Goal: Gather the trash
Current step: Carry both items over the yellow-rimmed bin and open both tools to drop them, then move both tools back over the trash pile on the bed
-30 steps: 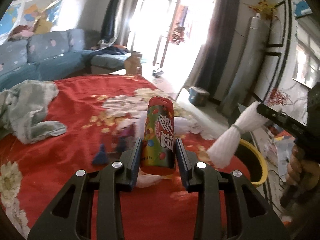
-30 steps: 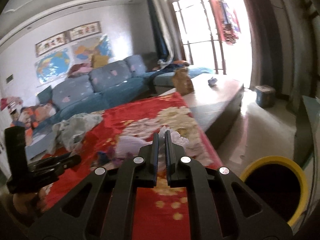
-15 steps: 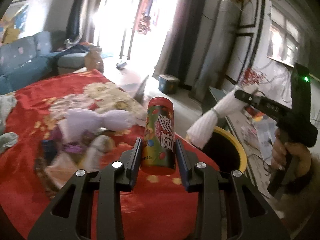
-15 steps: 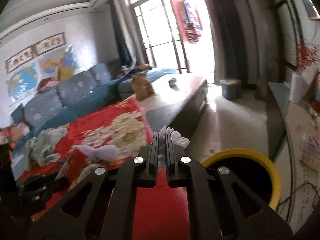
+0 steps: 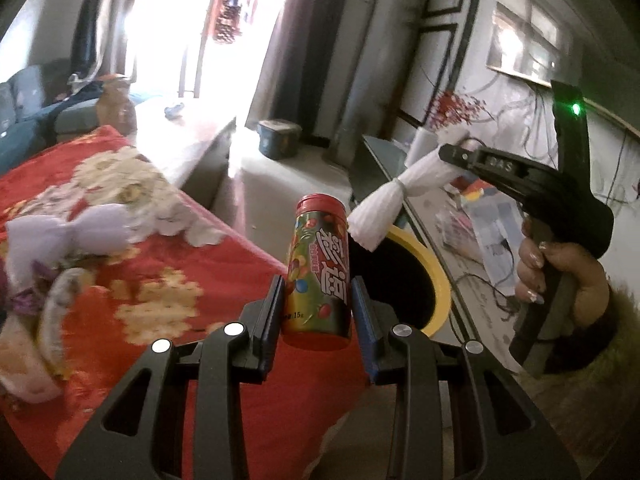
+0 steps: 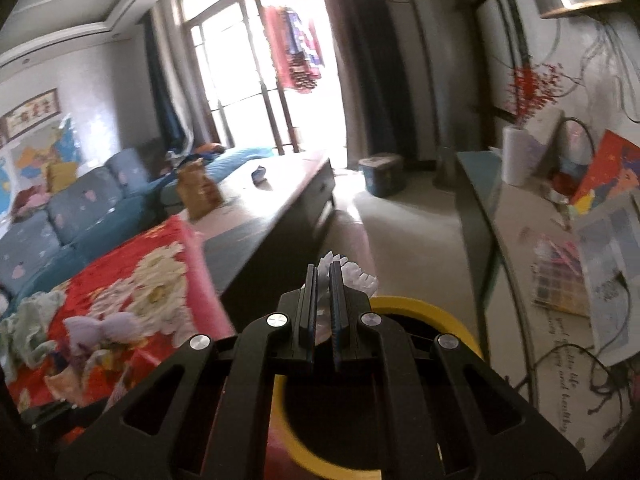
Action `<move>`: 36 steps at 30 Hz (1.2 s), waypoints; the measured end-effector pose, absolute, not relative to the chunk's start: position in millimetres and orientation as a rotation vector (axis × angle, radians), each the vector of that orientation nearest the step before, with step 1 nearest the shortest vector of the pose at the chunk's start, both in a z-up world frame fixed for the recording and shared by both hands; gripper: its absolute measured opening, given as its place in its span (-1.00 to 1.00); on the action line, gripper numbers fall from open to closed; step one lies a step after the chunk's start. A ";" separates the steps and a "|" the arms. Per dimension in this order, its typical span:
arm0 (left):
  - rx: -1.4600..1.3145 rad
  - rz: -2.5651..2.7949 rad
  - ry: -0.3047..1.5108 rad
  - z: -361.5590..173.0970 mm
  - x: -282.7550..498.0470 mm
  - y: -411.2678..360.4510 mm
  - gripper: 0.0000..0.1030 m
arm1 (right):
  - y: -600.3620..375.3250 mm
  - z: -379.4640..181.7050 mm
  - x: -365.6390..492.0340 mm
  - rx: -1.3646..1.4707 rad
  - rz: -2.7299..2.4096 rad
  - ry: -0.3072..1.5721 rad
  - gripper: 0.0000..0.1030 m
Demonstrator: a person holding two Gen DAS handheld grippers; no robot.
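Observation:
My left gripper is shut on a red candy tube, held upright near the table's right edge. My right gripper is shut on a white crumpled wrapper, also in the left wrist view, and holds it above the black bin with a yellow rim, which also shows in the right wrist view. More wrappers lie on the red floral tablecloth.
A low wooden table with a brown bag stands beyond. A blue sofa is at the left. A glass-topped cabinet with papers runs along the right wall. A grey-green cloth lies on the tablecloth.
Both grippers have swung right, away from the table middle and toward the bin. The right gripper with the wrapper now hangs over the bin's rim. The tube stays gripped.

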State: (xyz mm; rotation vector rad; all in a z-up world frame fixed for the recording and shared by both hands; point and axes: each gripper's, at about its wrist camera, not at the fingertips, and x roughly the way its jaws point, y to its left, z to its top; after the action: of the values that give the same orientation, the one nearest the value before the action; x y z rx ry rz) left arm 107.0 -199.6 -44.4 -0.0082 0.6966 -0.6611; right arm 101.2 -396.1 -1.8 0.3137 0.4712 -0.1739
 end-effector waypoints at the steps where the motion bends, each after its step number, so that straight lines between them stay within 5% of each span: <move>1: -0.005 -0.667 0.701 -45.9 107.1 -204.0 -0.38 | -400.1 -4.3 100.9 0.316 -0.186 0.475 -0.94; 20: 0.094 -0.767 0.804 -86.5 132.4 -300.1 -0.37 | -458.2 -53.7 103.7 0.349 -0.334 0.572 -0.84; 21: 0.096 -0.767 0.815 -89.7 136.2 -303.9 -0.33 | -459.1 -55.6 105.2 0.358 -0.317 0.585 -0.73; 23: 0.079 -0.749 0.823 -93.5 142.5 -304.4 0.20 | -460.4 -58.6 105.8 0.365 -0.316 0.596 -0.23; 24: 0.061 -0.730 0.824 -94.2 145.3 -301.9 0.65 | -460.5 -59.3 104.5 0.372 -0.315 0.593 -0.21; 25: 0.048 -0.723 0.827 -94.3 147.2 -300.1 0.74 | -460.3 -59.7 103.9 0.379 -0.308 0.592 -0.20; 36: -0.005 -0.561 0.690 -59.4 141.4 -241.8 0.85 | -432.9 -48.8 104.0 0.387 -0.201 0.575 -0.03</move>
State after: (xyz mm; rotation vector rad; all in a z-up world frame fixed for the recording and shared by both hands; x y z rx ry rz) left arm 141.4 -241.8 -59.4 -0.0045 0.6901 -0.5613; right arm 104.0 -432.9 -48.8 0.3873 0.5751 -0.2008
